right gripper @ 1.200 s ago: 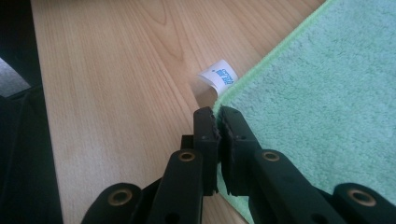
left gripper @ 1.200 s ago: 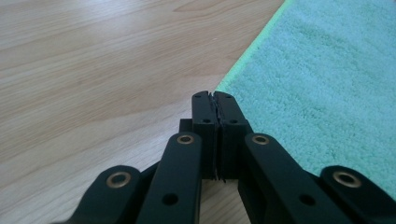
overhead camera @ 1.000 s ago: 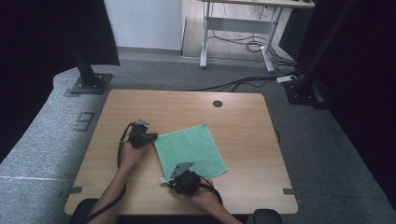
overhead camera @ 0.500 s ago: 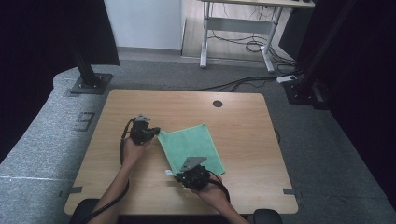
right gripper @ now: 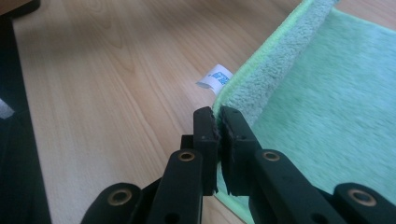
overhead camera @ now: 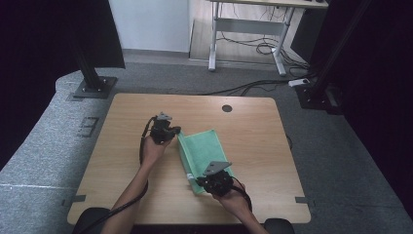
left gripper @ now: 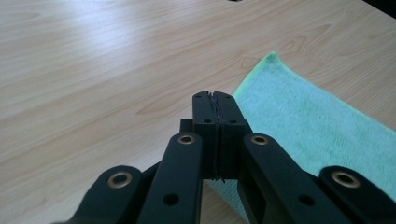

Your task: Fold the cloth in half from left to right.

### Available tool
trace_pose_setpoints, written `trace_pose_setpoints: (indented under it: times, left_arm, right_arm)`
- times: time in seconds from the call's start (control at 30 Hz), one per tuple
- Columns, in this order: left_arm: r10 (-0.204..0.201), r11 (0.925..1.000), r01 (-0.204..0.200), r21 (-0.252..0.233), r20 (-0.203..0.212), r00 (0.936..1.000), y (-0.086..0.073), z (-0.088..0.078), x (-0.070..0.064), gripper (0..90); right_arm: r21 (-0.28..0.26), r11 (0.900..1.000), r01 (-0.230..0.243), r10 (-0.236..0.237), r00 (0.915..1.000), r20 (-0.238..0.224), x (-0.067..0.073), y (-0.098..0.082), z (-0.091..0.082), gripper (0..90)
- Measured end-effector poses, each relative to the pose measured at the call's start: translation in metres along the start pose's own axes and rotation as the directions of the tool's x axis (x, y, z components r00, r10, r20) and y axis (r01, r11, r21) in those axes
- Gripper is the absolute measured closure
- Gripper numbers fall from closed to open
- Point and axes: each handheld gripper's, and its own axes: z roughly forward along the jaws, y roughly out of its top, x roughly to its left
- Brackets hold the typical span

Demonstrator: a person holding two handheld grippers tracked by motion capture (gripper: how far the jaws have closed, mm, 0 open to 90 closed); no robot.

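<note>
A green towel [overhead camera: 207, 146] lies on the wooden table [overhead camera: 122, 165], its left edge raised off the surface. My left gripper [overhead camera: 176, 130] is shut on the far left corner of that edge. In the left gripper view the jaws [left gripper: 214, 95] are pressed together, with towel [left gripper: 308, 126] hanging to their right and beneath them. My right gripper [overhead camera: 202, 184] is shut on the near left corner. In the right gripper view the jaws [right gripper: 218, 112] pinch the yellow-green hem of the towel [right gripper: 327, 93], just below a small white label [right gripper: 214, 77].
A round cable hole [overhead camera: 227, 108] sits near the table's far edge. Bare wood spreads left of the towel and to its right. Beyond the table stand a black stand base [overhead camera: 92, 87], another desk's legs [overhead camera: 248, 39] and floor cables [overhead camera: 253, 87].
Both grippers have risen and moved right and away from the person, drawing the towel's left edge up and over. The towel's footprint on the table looks narrower.
</note>
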Motion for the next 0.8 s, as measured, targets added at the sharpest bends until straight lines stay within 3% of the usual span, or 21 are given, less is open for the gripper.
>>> trace_pose_setpoints:
  times: [0.4,0.8]
  left_arm:
    - [0.027,0.9996,-0.027,0.002,0.01,0.9996,0.018,0.029,-0.02,88.3]
    - [0.082,0.9963,-0.082,0.023,-0.002,0.9966,0.037,0.054,-0.043,88.2]
  right_arm:
    - [-0.007,0.999,-0.045,0.046,0.9973,0.058,-0.023,-0.015,-0.021,84.5]
    - [-0.022,0.995,-0.094,0.096,0.9906,0.098,-0.041,-0.029,-0.039,84.5]
